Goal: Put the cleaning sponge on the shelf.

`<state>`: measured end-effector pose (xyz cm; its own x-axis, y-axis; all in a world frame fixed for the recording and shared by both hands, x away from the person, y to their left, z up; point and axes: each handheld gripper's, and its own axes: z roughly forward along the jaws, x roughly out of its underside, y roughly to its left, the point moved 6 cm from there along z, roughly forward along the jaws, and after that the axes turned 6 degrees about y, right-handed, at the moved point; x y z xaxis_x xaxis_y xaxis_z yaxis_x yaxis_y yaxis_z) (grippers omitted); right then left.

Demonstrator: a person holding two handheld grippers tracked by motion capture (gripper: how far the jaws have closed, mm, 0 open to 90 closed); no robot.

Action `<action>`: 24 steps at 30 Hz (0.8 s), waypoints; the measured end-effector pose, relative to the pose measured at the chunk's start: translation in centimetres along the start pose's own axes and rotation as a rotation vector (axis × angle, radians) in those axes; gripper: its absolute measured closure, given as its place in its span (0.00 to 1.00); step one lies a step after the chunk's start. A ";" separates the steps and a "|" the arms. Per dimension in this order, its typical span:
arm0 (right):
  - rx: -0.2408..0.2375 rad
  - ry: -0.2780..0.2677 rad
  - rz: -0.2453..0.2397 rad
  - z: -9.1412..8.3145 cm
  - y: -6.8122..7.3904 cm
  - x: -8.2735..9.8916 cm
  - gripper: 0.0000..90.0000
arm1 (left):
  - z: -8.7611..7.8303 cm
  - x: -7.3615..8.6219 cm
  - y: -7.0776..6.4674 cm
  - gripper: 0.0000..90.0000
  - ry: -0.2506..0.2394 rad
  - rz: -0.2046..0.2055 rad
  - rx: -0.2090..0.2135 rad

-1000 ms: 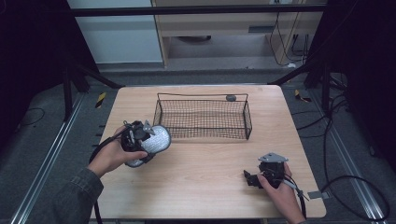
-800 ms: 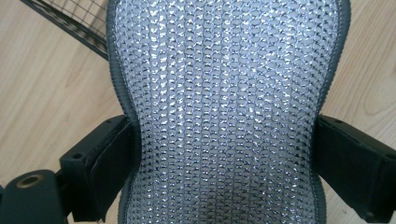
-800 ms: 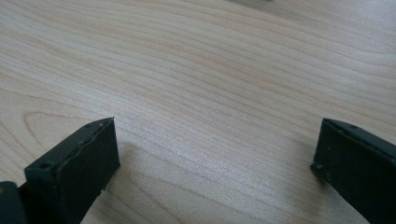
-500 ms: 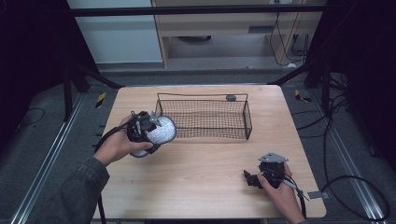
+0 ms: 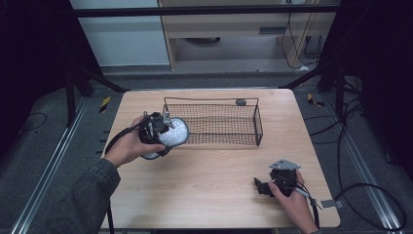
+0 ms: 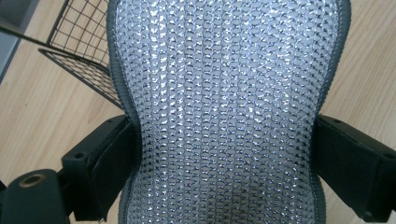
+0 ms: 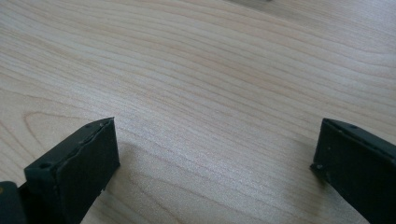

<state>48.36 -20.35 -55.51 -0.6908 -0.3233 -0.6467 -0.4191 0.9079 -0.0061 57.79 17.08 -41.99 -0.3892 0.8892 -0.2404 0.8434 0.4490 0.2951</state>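
Left gripper (image 5: pixel 163 131) carried pad (image 5: pixel 174 131) toward 1 o'clock, now at basket (image 5: pixel 256 127) left end; right gripper (image 5: pixel 265 187) unmoved.
Left jaws clamp silver mesh pad (image 6: pixel 224 112). Right jaws wide, empty, on counter (image 5: pixel 214 175).
Step, likely: carry pad into basket. Next: lift over rim, release.
Basket looks empty; small dark object (image 5: pixel 240 102) at far rim.

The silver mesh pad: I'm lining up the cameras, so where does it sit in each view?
High view: silver mesh pad left of centre, in the left gripper, at the wire basket's left end.
Left gripper view: pad between the jaws, centre.
Right gripper view: bare table.
Shared landmark: wire basket.
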 end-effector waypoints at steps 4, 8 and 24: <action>-0.001 0.001 0.001 0.0 0.0 0.0 0.00 | -0.1 -0.7 0.3 0.10 -0.003 0.015 -0.012; -0.002 0.002 0.000 0.0 0.0 0.0 0.00 | -0.3 -1.6 0.5 0.10 -0.001 0.038 -0.028; -0.001 0.002 0.004 0.1 0.1 -0.1 0.00 | 0.2 -5.0 1.1 0.10 -0.022 0.107 -0.077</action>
<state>48.43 -20.26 -55.51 -0.6935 -0.3205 -0.6452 -0.4171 0.9089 -0.0031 60.78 13.08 -40.63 -0.2894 0.9306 -0.2240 0.8484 0.3578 0.3901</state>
